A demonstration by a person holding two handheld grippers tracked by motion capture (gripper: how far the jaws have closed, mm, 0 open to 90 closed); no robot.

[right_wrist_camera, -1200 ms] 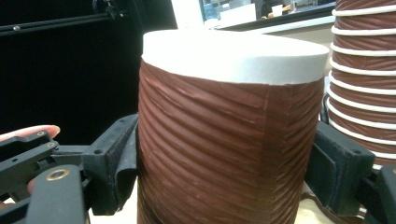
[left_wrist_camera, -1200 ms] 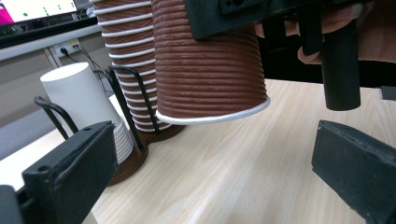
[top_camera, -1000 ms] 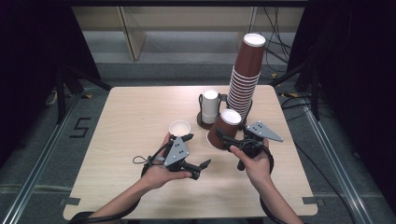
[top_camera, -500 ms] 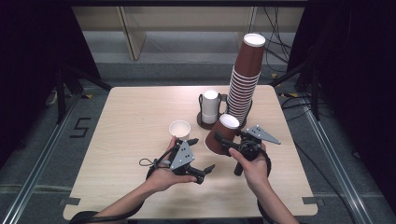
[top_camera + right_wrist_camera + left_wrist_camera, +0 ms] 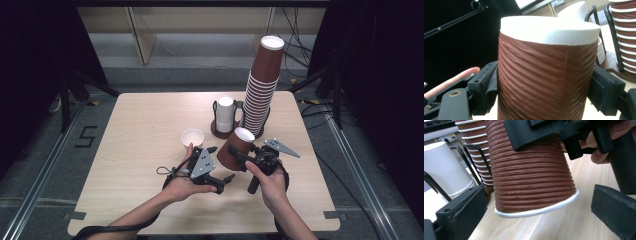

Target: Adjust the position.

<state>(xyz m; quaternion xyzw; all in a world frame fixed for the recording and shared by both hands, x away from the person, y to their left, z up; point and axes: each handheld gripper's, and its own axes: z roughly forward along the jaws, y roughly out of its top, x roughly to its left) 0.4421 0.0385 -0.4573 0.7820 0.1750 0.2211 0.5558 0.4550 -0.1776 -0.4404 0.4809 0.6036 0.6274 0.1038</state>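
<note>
A brown ribbed paper cup (image 5: 241,141) is held upside down, white base up and tilted, just above the table. My right gripper (image 5: 234,154) is shut on it, one jaw pressing each side of the cup (image 5: 544,62). My left gripper (image 5: 219,165) is open right beside it, to its left. In the left gripper view its jaws stand wide on either side of the cup's white rim (image 5: 536,211) without touching it. The right gripper (image 5: 545,91) clamps the cup's wall at mid height.
A tall stack of brown cups (image 5: 262,90) stands at the back right. Beside it a black wire holder (image 5: 217,131) carries white cups (image 5: 225,112). A small white cup (image 5: 192,136) sits upright just left of my left hand. The table's front edge (image 5: 200,231) is near.
My left gripper has moved right, up to the brown cup, so its open jaws now straddle the rim. The right gripper has kept its hold and shifted the cup slightly forward.
</note>
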